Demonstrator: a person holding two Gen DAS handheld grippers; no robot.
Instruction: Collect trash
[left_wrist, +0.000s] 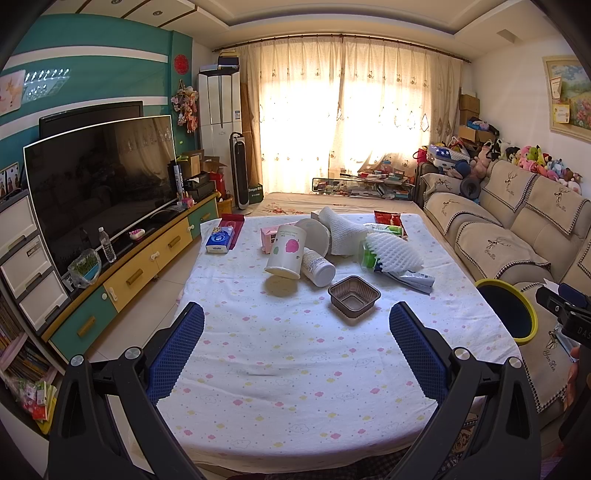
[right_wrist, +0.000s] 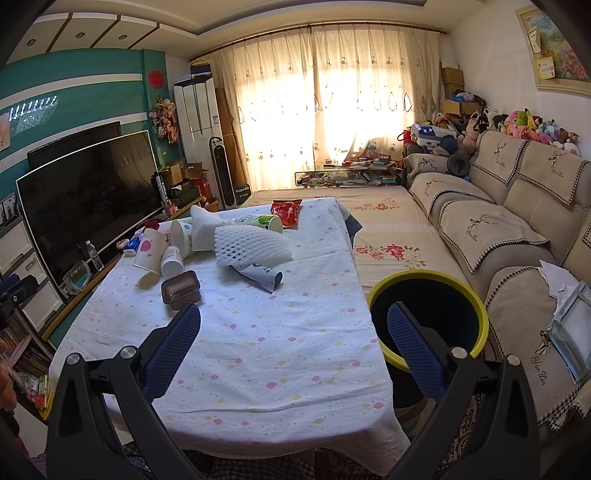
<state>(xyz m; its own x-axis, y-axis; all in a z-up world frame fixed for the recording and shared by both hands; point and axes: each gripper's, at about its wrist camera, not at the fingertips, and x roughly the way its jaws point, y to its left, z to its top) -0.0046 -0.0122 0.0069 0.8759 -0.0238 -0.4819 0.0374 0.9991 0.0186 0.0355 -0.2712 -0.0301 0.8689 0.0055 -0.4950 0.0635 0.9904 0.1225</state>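
1. The left gripper (left_wrist: 296, 325) hangs above the near half of the surface (left_wrist: 295, 369), which wears a white cloth dotted with small pastel clouds. Its blue-padded fingers (left_wrist: 184, 332) are spread wide with nothing between them.
2. The right gripper (right_wrist: 291, 325) sits at the surface's right edge, fingers (right_wrist: 410, 332) equally wide apart and empty. Its right finger overlaps the mouth of a dark bin with a yellow rim (right_wrist: 428, 314), which stands on the floor just beside the surface.
3. The trash lies heaped in the far half of the surface, at about 12 o'clock from the left gripper.
4. Nearest is a brown plastic tray (left_wrist: 354, 296), open side up, set apart from the heap.
5. Beyond it, at 11 o'clock, a white paper cup with a pink apple print (left_wrist: 285, 251) leans tilted, beside a small white bottle (left_wrist: 318, 266) lying on its side.
6. At 1 o'clock, a white foam fruit net (left_wrist: 393, 251) rests over a flattened grey-blue pouch (left_wrist: 415, 279) and what looks like a green-and-white cup, partly hidden.
7. Further back lie a second foam sleeve (left_wrist: 341, 229), a red snack bag (left_wrist: 388, 218) and a pink packet (left_wrist: 266, 236).
8. A blue tissue pack (left_wrist: 220, 240) sits at the far left corner, at 10 o'clock.
9. A television (left_wrist: 99, 177) stands at 9 o'clock; a beige sofa (left_wrist: 517, 229) runs along 3 o'clock.
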